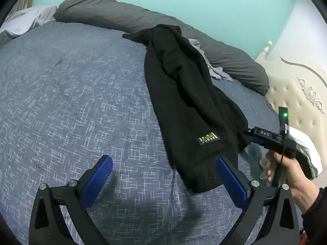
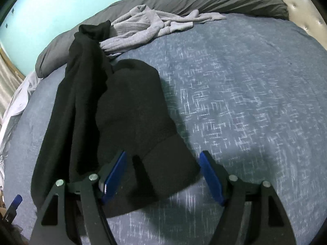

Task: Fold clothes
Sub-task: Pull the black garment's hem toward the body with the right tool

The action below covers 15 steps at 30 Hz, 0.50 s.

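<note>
A black garment lies bunched in a long strip on the blue bed cover, with a yellow label near its lower hem. My left gripper is open just above the cover, and the hem lies beside its right pad without being pinched. In the right wrist view the black garment runs away from me, and its ribbed cuff lies between the jaws of my right gripper, which stands open with the pads off the cloth. A person's hand holds that right gripper's handle.
A crumpled light grey garment lies behind the black one. A rolled dark grey duvet runs along the far edge against a turquoise wall. A cream padded headboard stands at the right. White bedding sits far left.
</note>
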{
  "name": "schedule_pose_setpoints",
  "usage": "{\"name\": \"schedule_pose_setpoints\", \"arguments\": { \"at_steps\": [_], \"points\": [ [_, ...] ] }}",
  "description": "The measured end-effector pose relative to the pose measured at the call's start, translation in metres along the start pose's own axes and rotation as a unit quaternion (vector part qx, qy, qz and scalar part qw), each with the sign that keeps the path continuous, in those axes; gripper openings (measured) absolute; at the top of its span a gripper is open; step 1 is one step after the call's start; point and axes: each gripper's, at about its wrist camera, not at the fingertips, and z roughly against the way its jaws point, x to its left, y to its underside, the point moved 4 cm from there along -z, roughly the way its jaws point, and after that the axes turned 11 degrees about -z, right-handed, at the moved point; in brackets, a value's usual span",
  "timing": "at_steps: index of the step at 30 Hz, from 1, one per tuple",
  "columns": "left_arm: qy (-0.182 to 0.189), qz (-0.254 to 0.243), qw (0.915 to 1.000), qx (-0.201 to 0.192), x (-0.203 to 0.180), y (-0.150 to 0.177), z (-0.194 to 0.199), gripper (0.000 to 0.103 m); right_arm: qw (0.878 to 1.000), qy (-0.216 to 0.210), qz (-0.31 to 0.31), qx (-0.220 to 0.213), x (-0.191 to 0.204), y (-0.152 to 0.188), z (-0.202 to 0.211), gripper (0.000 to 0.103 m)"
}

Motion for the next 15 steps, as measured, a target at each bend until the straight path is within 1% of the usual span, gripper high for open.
{"name": "schedule_pose_setpoints", "arguments": {
  "at_steps": [1,2,3,4,5,6,7,8,12,15],
  "points": [
    [-0.004,0.001,1.0,0.0,0.001,0.0,0.0,0.103,1.0,-0.003,0.003,-0.001,0.0,0.0,-0.001,0.06],
    [-0.006,0.001,1.0,0.0,0.002,0.0,0.0,0.103,1.0,-0.007,0.006,-0.001,0.001,-0.001,-0.002,0.051],
    [-0.007,0.002,1.0,0.001,0.003,0.0,-0.001,0.103,1.0,-0.007,0.009,-0.002,0.001,0.0,-0.002,0.049],
    [-0.006,0.002,1.0,0.002,0.003,0.0,-0.001,0.103,1.0,-0.013,0.011,-0.001,0.002,0.002,-0.001,0.038],
    [-0.005,0.003,1.0,0.003,0.004,0.0,-0.002,0.103,1.0,-0.023,0.013,0.0,0.002,0.003,0.0,0.024],
    [-0.005,0.002,1.0,0.004,0.004,0.001,-0.003,0.103,0.999,-0.031,0.012,-0.002,0.002,0.004,0.004,0.019],
    [-0.005,0.001,1.0,0.005,0.003,0.001,-0.003,0.103,0.999,-0.039,0.011,-0.005,0.002,0.005,0.009,0.012],
    [-0.004,0.001,1.0,0.006,0.003,0.002,-0.004,0.103,0.999,-0.045,0.011,-0.009,0.003,0.006,0.013,0.008],
    [0.0,-0.004,0.9999,0.01,-0.001,0.004,-0.005,0.103,0.997,-0.074,0.016,-0.029,0.011,0.013,0.044,0.006],
    [0.002,-0.008,0.9999,0.011,-0.003,0.005,-0.006,0.103,0.994,-0.094,-0.013,-0.047,-0.005,0.018,0.08,0.006]
  ]
}}
